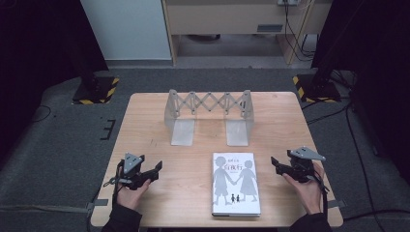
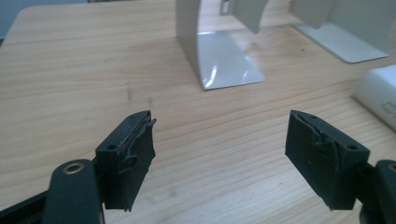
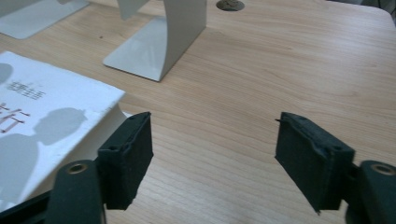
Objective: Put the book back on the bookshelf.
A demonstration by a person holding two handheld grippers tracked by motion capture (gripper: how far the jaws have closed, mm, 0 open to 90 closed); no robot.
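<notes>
A white book [image 1: 235, 183] with grey silhouettes of two figures on its cover lies flat near the table's front edge, between my two grippers. A grey expandable metal bookend rack [image 1: 209, 116] stands behind it at mid-table. My left gripper [image 1: 155, 170] is held left of the book, its jaws open over bare wood [image 2: 219, 135]. Right of the book, my right gripper [image 1: 275, 163] is open too, with nothing between its pads [image 3: 212, 135]. The book's corner [image 3: 42, 126] lies just left of the right gripper's jaws, and its edge [image 2: 380, 93] shows at the right of the left gripper view.
The wooden table [image 1: 145, 125] stands on grey carpet. The rack's flat base plates [image 2: 224, 60] [image 3: 159, 42] rest on the wood ahead of each gripper. Black stands with yellow-striped feet [image 1: 94, 92] flank the table's far corners, and cables trail on the floor at right.
</notes>
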